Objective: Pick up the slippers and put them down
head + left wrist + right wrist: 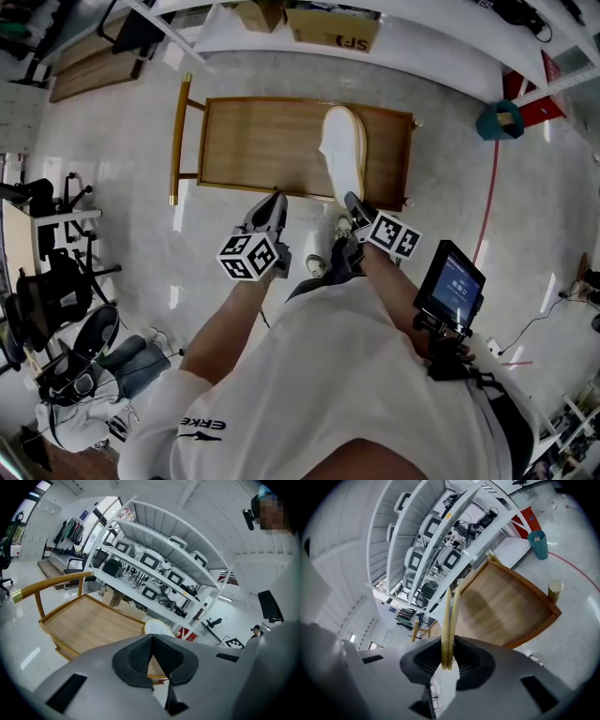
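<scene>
Head view: my right gripper [351, 208] clamps the slippers [342, 141] by one end above the wooden surface [262, 141]. Left gripper view: my left gripper [152, 641] is closed and empty. Right gripper view: the pinch looks shallow, so the pair could slip out or land crooked.

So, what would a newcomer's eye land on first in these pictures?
The white slippers stand out most. They are pressed flat together, clamped in the right claw, and stick out over the right part of the wooden table. Beside them the left claw is shut and empty at the table's near edge. A teal bin stands on the floor to the right.
</scene>
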`<action>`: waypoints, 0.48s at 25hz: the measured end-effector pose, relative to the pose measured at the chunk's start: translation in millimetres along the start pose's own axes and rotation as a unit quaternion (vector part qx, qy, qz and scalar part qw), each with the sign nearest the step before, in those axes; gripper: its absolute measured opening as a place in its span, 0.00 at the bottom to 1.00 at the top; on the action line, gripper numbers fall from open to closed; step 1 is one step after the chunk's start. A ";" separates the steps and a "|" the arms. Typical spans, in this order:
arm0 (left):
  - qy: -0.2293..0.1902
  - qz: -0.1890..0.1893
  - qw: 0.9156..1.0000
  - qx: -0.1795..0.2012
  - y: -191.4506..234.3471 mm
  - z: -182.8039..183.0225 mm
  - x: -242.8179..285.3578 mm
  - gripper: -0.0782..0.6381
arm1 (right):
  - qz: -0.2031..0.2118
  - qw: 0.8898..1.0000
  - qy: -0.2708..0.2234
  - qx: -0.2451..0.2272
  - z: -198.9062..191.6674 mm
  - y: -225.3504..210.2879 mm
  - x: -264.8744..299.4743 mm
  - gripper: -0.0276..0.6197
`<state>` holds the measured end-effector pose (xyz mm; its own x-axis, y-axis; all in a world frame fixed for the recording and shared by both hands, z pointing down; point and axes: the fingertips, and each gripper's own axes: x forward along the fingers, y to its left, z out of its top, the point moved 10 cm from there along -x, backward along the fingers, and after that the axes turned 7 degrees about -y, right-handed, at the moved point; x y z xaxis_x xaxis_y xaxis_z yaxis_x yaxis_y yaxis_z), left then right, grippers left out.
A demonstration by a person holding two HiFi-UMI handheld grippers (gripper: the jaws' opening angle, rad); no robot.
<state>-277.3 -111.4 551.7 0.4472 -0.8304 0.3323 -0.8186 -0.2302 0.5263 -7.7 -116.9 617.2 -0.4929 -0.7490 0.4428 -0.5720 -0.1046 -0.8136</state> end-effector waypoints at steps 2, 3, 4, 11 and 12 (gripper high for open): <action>0.003 0.002 1.000 -0.002 2.4 -3.0 1.2 0.11 | -0.006 1.000 0.003 0.004 -2.6 -5.3 3.7 0.14; 0.004 0.003 1.000 -0.003 3.6 -4.6 1.6 0.11 | -0.009 1.000 0.005 0.006 -3.9 -7.8 5.5 0.14; 0.005 0.004 1.000 -0.004 4.6 -5.8 2.1 0.11 | -0.012 1.000 0.006 0.008 -4.9 -10.1 7.4 0.14; 0.012 0.006 1.000 -0.008 10.7 -7.5 5.2 0.11 | -0.031 0.999 0.013 0.024 -7.6 -21.0 19.7 0.14; 0.013 0.007 1.000 -0.009 12.1 -8.4 5.3 0.11 | -0.034 0.999 0.014 0.028 -8.7 -22.5 21.4 0.14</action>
<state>-281.8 -114.4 566.4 0.4454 -0.8196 0.3604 -0.8182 -0.2092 0.5355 -11.0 -124.9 648.2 -0.4721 -0.7203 0.5082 -0.5684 -0.1919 -0.8000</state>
